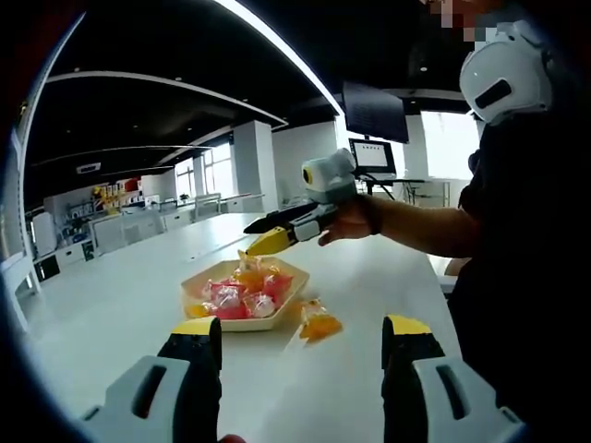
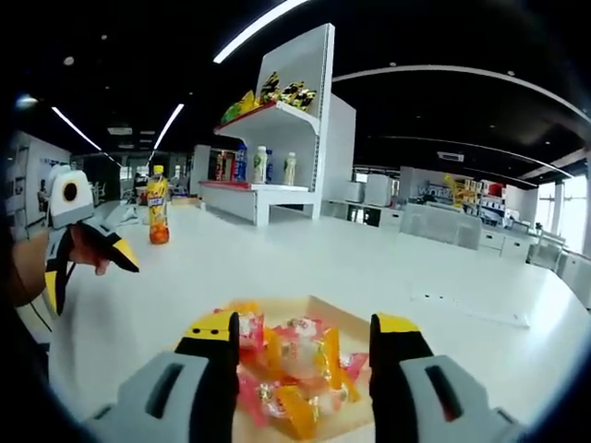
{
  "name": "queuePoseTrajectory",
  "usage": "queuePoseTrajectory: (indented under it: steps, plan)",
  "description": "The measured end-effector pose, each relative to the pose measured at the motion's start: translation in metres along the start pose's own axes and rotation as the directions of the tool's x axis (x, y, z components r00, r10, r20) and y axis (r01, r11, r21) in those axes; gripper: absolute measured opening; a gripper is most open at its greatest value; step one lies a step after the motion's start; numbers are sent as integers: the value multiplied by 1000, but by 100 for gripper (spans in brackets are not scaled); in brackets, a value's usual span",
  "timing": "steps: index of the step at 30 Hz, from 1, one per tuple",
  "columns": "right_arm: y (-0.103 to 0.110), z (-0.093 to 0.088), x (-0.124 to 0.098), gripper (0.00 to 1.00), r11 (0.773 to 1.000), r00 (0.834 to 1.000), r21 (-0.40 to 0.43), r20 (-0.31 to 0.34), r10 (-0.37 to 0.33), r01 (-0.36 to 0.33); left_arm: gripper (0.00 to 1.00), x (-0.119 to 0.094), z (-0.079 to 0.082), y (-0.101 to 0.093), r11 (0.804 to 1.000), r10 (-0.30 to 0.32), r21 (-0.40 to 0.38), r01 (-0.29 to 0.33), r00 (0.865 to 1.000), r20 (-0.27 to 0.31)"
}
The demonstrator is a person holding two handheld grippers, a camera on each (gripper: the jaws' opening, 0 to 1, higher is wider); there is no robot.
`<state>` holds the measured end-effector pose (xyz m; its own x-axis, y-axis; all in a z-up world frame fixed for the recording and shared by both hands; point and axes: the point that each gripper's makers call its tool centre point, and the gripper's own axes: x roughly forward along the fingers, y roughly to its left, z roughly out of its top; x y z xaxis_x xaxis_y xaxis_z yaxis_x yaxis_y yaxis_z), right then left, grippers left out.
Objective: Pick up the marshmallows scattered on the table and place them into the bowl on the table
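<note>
A shallow, light wooden hexagonal bowl (image 1: 242, 293) is seen on the long white table (image 1: 120, 295) in the left gripper view, heaped with pink, red and orange cellophane-wrapped marshmallows (image 1: 242, 293). One orange wrapped marshmallow (image 1: 319, 323) lies on the table just beside the bowl, on the side nearer the person. The left gripper (image 1: 302, 343), with its grey jaws and yellow tips, is held near the bowl with the jaws wide apart and nothing between them. The right gripper (image 1: 266, 238) is seen above the far rim of the bowl, held in a hand (image 1: 349, 221); its yellow-tipped jaws look drawn close together there, though whether anything is pinched cannot be told. In the right gripper view, the same bowl (image 2: 323, 309) lies directly below the right gripper's (image 2: 302, 332) spread jaws, with the sweets (image 2: 300, 365) between them. Well beyond the bowl, an orange drink bottle (image 2: 158, 205) stands upright on the table, and a white display shelf (image 2: 277, 129) with goods stands farther off.
</note>
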<state>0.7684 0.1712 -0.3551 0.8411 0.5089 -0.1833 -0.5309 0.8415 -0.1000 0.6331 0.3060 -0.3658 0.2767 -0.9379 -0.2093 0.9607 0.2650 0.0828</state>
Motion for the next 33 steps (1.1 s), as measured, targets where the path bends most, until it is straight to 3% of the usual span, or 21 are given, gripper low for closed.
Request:
queuePoseTrajectory:
  steps: [21, 25, 33]
  plan:
    - [11, 4, -12, 56, 999, 1000, -12, 4, 30, -30, 69, 0, 0, -2, 1000, -4, 1, 4, 1000, -4]
    - [22, 13, -17, 56, 997, 997, 27, 23, 69, -70, 69, 0, 0, -1, 1000, -4, 1, 4, 1000, -4]
    - [26, 11, -20, 55, 997, 997, 9, -8, 76, -75, 69, 1, -2, -2, 1000, -8, 3, 8, 1000, -8]
